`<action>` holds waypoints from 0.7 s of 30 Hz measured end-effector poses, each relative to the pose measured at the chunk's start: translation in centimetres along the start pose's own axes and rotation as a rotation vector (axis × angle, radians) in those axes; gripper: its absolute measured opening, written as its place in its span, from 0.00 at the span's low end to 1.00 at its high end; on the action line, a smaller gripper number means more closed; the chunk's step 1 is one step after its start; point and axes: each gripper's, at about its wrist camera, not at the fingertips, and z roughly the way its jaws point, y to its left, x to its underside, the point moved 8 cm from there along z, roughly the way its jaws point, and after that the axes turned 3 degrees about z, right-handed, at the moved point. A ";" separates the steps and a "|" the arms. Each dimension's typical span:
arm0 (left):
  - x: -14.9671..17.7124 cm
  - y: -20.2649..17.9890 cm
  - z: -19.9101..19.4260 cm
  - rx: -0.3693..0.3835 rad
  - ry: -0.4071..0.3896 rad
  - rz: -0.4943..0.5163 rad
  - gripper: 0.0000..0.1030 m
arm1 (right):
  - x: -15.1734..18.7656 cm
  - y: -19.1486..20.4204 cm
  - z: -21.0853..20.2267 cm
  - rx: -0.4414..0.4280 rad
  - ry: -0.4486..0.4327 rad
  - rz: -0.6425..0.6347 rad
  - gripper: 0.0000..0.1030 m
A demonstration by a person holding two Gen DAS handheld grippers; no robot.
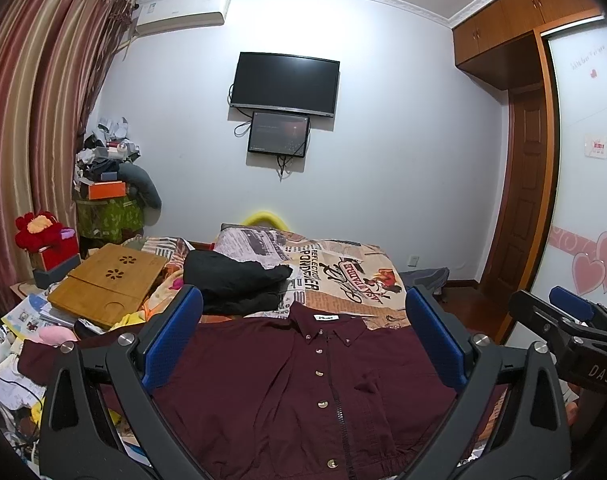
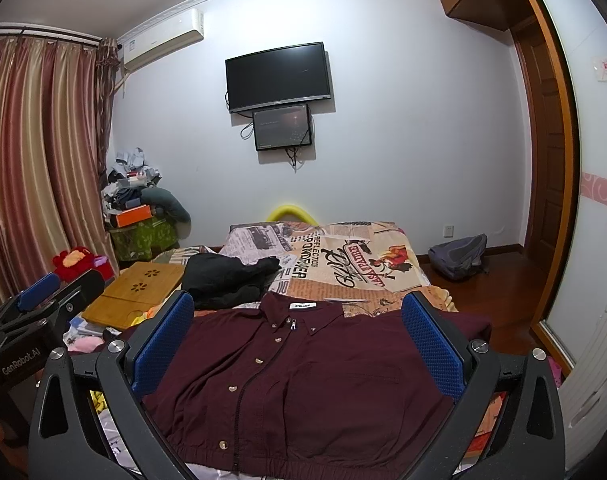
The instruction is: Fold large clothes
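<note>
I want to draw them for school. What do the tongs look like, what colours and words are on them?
Both tongs look alike. The left tongs and right tongs have dark grey frames with teardrop-shaped cut-outs and round silver bolts. Each finger carries a bright blue pad with a bumpy dotted texture. White letters on the left one's side read "GenRobot.AI"; the right one's side shows "DAS". No cables show.
</note>
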 end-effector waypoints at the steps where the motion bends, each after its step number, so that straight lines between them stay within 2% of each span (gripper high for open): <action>1: 0.0 0.0 0.0 0.001 0.000 -0.001 0.99 | 0.0 0.1 0.0 -0.001 0.000 -0.001 1.00; 21: 0.3 0.2 0.8 0.016 0.020 -0.004 0.99 | 0.1 -0.2 0.7 0.006 0.019 -0.012 1.00</action>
